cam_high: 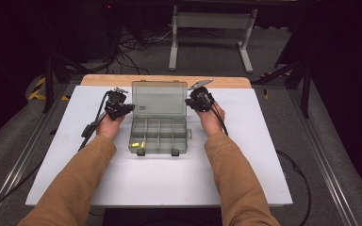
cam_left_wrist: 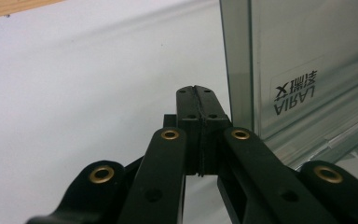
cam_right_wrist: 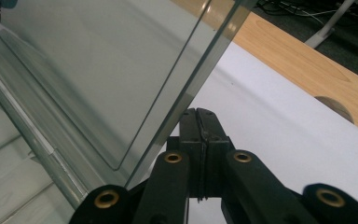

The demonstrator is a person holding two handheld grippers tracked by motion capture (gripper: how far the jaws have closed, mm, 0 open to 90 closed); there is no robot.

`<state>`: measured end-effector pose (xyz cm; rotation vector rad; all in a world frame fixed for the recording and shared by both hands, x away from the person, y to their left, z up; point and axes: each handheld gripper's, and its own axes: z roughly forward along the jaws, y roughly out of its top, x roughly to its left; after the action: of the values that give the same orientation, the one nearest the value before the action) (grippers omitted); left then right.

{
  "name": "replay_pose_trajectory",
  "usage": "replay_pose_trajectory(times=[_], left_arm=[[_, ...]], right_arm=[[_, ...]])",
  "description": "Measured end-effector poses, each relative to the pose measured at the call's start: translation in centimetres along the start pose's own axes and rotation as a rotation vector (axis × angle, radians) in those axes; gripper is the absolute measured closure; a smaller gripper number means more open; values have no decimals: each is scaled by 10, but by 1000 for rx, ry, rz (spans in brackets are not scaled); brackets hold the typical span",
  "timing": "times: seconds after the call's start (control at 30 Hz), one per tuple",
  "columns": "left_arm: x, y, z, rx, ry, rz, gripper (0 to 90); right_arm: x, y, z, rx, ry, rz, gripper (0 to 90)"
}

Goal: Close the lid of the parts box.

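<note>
A clear plastic organiser box [cam_high: 159, 135] lies open in the middle of the white table, its lid [cam_high: 159, 98] standing up at the back. Small yellow pieces [cam_high: 137, 142] sit in a front-left compartment. My left gripper [cam_high: 131, 108] is shut and empty, its jaws pressed together right beside the lid's left edge [cam_left_wrist: 238, 60]. My right gripper [cam_high: 188, 101] is shut too, with nothing in it, its tips at the lid's right edge [cam_right_wrist: 200, 74]. In the left gripper view the gripper [cam_left_wrist: 196, 91] points past the lid; in the right gripper view the gripper [cam_right_wrist: 197, 113] sits just behind it.
The white board [cam_high: 160, 179] rests on a wooden tabletop [cam_high: 165, 80] whose strip shows at the far edge. Cables [cam_high: 292, 165] trail off both sides. A white metal stand [cam_high: 212, 28] is on the floor beyond the table.
</note>
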<state>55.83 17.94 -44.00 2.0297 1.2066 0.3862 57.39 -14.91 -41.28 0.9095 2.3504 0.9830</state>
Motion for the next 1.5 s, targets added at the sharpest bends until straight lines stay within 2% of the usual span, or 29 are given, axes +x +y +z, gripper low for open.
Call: replay_pose_trajectory(times=[0.3,0.4,0.8,0.83,1.07,1.1,1.13,1.17,1.43,1.5], left_arm=[[-2,1,-7,-1,-9,9,897],[-4,2,-11,-4,1,29,898],[-7,0,-21,-5,-34,23,897],[-6,0,-22,-11,-28,35,897],[-9,-2,-29,-8,-41,37,896],[-9,-3,-31,-10,-39,48,896],[-10,-3,-32,-7,-45,39,896],[-8,-3,-33,-8,-46,49,896],[-10,-4,-42,-10,-82,47,893],[-11,-5,-44,-14,-76,62,893]], right_arm=[[2,2,-9,-22,21,0,900],[3,3,-12,-23,28,-14,900],[10,5,-21,-32,58,-30,900],[11,5,-22,-31,60,-34,900],[16,5,-27,-34,87,-47,898],[16,5,-28,-35,90,-47,898],[17,5,-29,-35,95,-50,898],[17,5,-29,-36,96,-52,898],[21,3,-35,-32,118,-74,896],[23,3,-39,-39,129,-79,896]])
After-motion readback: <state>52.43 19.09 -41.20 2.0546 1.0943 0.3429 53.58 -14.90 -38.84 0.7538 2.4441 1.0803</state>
